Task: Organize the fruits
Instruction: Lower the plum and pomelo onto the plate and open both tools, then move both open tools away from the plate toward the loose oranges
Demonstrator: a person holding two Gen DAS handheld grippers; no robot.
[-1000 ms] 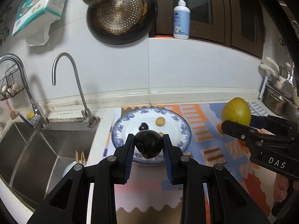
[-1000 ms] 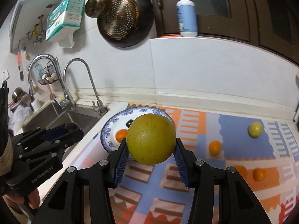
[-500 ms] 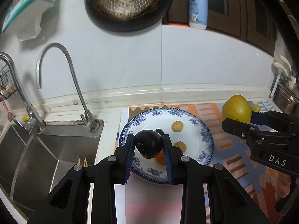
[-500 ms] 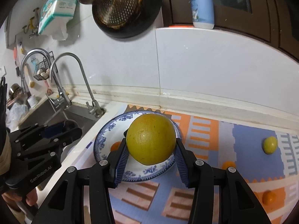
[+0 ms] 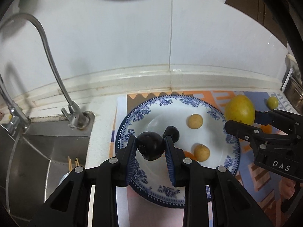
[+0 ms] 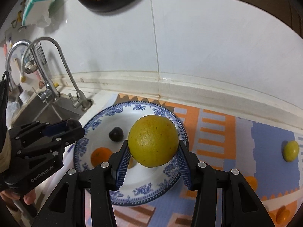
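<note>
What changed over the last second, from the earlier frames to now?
Both claws advanced toward and down over the blue-patterned plate, which now looms larger in both views. Unchanged: the left claw stays shut on the dark fruit, the right claw on the large yellow fruit; nothing released, and the fruits on the plate lie as before.

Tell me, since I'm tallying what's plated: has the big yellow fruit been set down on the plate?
No, the big yellow fruit is held between the right gripper's fingers above the plate.
</note>
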